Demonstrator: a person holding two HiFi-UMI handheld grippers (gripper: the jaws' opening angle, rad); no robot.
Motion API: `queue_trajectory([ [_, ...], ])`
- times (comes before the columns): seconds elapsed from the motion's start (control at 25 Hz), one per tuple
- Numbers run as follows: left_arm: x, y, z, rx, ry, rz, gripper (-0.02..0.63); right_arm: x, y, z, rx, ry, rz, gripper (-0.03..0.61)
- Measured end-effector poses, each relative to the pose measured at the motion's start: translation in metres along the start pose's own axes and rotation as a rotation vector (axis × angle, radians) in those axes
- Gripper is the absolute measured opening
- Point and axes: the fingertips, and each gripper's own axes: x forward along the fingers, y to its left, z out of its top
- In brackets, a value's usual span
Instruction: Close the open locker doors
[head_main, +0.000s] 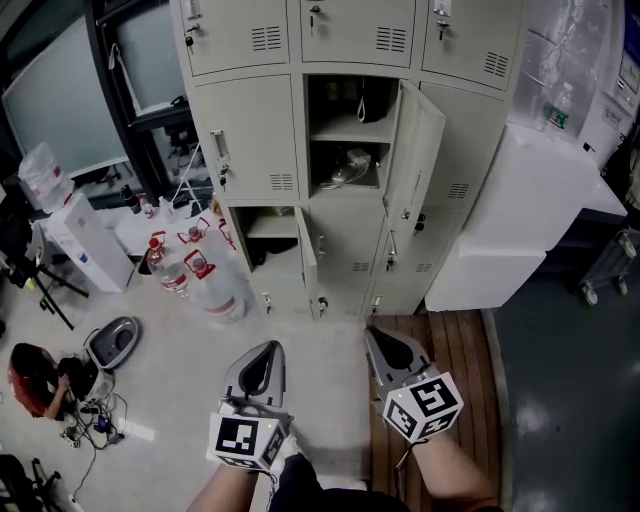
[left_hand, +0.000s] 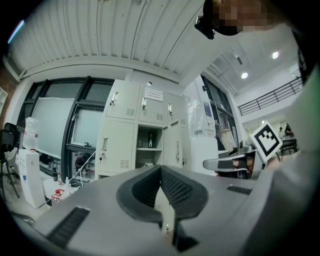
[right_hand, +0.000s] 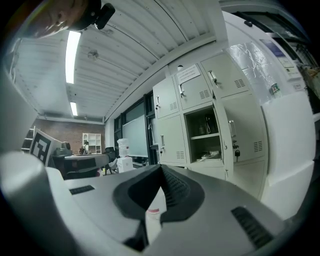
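A bank of cream lockers (head_main: 340, 150) stands ahead. The middle-row centre compartment (head_main: 345, 140) is open, its door (head_main: 418, 150) swung out to the right; shelves and items show inside. Below and to the left, a bottom-row compartment (head_main: 265, 235) is open too, its door (head_main: 305, 248) standing edge-on. My left gripper (head_main: 270, 346) and right gripper (head_main: 383, 336) are held side by side well short of the lockers, both shut and empty. The open middle compartment (left_hand: 148, 147) shows in the left gripper view, and the same compartment (right_hand: 204, 135) with its door (right_hand: 222, 132) in the right gripper view.
Large water bottles (head_main: 205, 285) and a white dispenser (head_main: 85, 250) stand on the floor left of the lockers. A white wrapped cabinet (head_main: 530, 200) stands to the right. A wooden platform (head_main: 450, 350) lies under my right hand. A person (head_main: 40, 378) crouches at the far left.
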Motion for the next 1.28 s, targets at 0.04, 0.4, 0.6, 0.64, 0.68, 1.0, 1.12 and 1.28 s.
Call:
queue_trajectory([
  [0.04,0.005,0.006,-0.001,0.002,0.001,-0.003,0.003,0.007,-0.001,-0.002,0.003,0.004,-0.002,0.0],
  [0.4,0.048,0.059,-0.007,-0.005,-0.016,-0.04,0.005,0.072,-0.008,-0.016,0.021,0.046,-0.034,0.0],
  [0.6,0.068,0.087,-0.012,-0.001,-0.012,-0.075,0.005,0.107,-0.01,-0.023,0.033,0.062,-0.061,0.001],
  [0.64,0.072,0.093,-0.013,0.0,-0.01,-0.083,0.005,0.114,-0.01,-0.024,0.035,0.063,-0.066,0.001],
  [0.68,0.077,0.098,-0.015,-0.001,-0.007,-0.092,0.005,0.122,-0.01,-0.025,0.037,0.064,-0.07,0.0],
  [1.0,0.116,0.137,-0.034,0.007,0.025,-0.169,0.005,0.182,-0.017,-0.04,0.055,0.084,-0.103,0.001],
  [1.12,0.131,0.149,-0.04,0.012,0.038,-0.196,0.005,0.2,-0.025,-0.048,0.063,0.091,-0.131,0.002],
  [1.28,0.147,0.16,-0.045,0.006,0.047,-0.228,0.005,0.219,-0.034,-0.062,0.073,0.105,-0.165,0.031],
])
